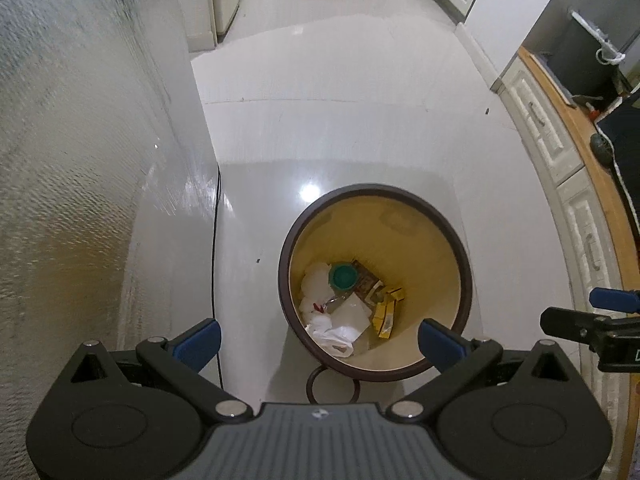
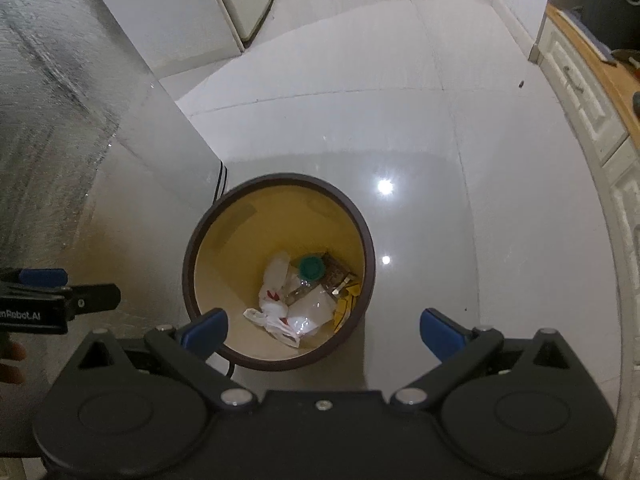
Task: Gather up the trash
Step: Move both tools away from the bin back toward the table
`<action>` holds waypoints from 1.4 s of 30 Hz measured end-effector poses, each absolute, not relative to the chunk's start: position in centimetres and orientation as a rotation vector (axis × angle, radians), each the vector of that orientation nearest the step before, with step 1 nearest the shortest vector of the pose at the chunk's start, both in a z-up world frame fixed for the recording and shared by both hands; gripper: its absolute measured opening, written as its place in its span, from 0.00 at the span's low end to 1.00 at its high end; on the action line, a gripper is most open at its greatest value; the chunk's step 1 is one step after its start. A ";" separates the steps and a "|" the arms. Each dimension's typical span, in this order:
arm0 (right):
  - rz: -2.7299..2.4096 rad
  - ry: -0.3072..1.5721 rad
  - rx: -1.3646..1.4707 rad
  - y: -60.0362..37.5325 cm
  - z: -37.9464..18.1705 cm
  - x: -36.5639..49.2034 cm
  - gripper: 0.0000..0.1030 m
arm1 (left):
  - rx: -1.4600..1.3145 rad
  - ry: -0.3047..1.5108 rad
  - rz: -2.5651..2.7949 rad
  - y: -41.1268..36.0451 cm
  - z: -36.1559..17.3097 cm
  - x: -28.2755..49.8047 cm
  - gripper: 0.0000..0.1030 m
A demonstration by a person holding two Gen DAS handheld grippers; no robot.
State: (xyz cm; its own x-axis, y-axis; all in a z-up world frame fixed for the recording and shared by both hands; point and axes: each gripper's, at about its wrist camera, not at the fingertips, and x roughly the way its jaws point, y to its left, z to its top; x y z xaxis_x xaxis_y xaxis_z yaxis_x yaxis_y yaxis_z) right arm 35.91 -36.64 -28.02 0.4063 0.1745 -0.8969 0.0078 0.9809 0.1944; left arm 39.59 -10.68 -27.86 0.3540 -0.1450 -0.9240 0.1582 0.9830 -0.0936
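A round bin with a dark brown rim (image 1: 468,276) (image 2: 370,256) and yellow inside stands on the pale floor below both grippers. Trash lies at its bottom: white crumpled plastic (image 1: 332,334) (image 2: 276,316), a green lid (image 1: 344,275) (image 2: 312,267), yellow packets (image 1: 385,314) (image 2: 346,304) and a brown wrapper (image 1: 366,280). My left gripper (image 1: 320,342) hangs open above the bin with nothing between its fingers. My right gripper (image 2: 324,334) is open and empty too, over the bin's near right rim. Each gripper shows at the edge of the other's view.
A glossy grey appliance wall (image 1: 80,160) (image 2: 60,120) rises at the left, with a black cable (image 1: 216,264) running down beside it. White drawer fronts under a wooden counter (image 1: 560,120) (image 2: 592,80) line the right. A person's fingers (image 2: 12,360) show at the left edge. Tiled floor (image 1: 340,120) stretches ahead.
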 end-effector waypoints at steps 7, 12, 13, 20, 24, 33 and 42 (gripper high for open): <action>0.121 1.066 0.180 -37.1 -24.1 34.1 1.00 | 0.015 1.126 -0.196 -10.7 -24.1 38.0 1.00; 0.134 1.003 0.142 -37.3 -21.3 32.7 1.00 | 0.020 1.065 -0.196 -10.5 -21.1 36.6 1.00; 0.134 0.988 0.142 -37.4 -20.6 32.4 1.00 | 0.020 1.053 -0.198 -10.5 -20.4 36.3 1.00; 0.129 0.880 0.130 -38.1 -16.3 30.3 1.00 | 0.019 0.973 -0.213 -10.3 -16.3 34.0 1.00; 0.132 0.818 0.108 -37.8 -14.0 28.9 1.00 | 0.017 0.923 -0.226 -10.1 -13.9 32.6 1.00; 0.136 0.659 0.059 -37.3 -8.5 25.6 1.00 | 0.022 0.777 -0.211 -8.8 -7.7 29.0 1.00; 0.162 0.485 0.081 -36.6 -3.5 22.8 1.00 | 0.069 0.631 -0.199 -7.8 -0.9 25.4 1.00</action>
State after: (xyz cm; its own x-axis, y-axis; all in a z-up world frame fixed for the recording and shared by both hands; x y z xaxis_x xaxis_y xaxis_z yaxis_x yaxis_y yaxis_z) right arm 22.83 -36.58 -3.45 0.8724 0.1739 -0.4567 -0.1353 0.9840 0.1162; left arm 25.43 -7.78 -0.94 0.7893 -0.1638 -0.5917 0.2057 0.9786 0.0034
